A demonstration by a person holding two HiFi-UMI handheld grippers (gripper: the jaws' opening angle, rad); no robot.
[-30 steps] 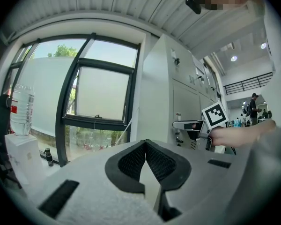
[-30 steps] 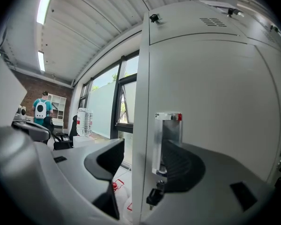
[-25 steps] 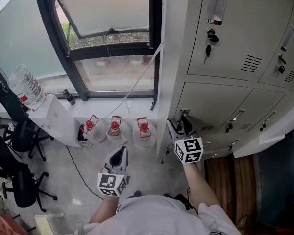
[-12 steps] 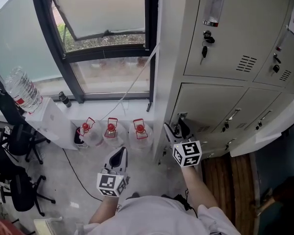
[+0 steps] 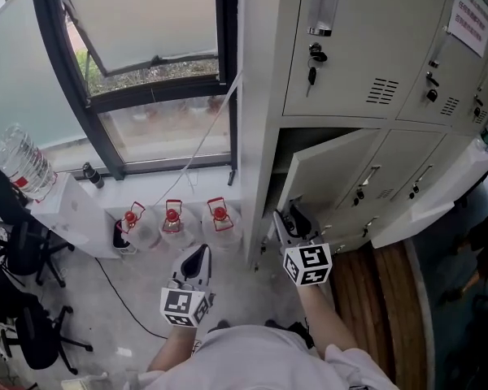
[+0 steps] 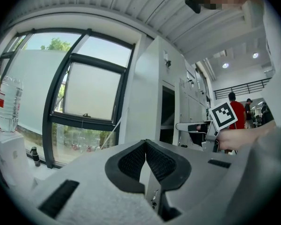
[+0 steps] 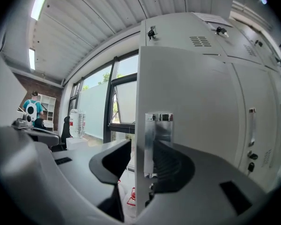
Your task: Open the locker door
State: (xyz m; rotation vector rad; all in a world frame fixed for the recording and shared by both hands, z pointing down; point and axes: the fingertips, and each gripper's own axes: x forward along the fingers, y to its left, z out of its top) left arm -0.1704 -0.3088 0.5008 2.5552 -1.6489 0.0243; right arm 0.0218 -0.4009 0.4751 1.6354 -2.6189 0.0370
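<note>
The grey lower locker door [image 5: 325,169] stands ajar, with a dark gap showing above it. My right gripper [image 5: 289,218] sits at the door's free edge by the metal handle [image 7: 158,125]. In the right gripper view the door [image 7: 192,93] edge and handle plate lie between the jaws of the right gripper [image 7: 141,146], which are closing. One jaw is behind the handle and a thin gap remains on the window side. My left gripper [image 5: 197,258] hangs over the floor left of the lockers. The left gripper [image 6: 145,144] is shut with nothing in it.
Three clear water jugs with red caps [image 5: 172,222] stand on the floor under the window [image 5: 146,96]. A large water bottle [image 5: 20,161] sits on a white box at left, with black office chairs [image 5: 24,250] below. Another locker door [image 5: 439,193] hangs open at right.
The lower locker door has swung out from shut to ajar. My right gripper came back towards me with it. The left gripper has stayed where it was.
</note>
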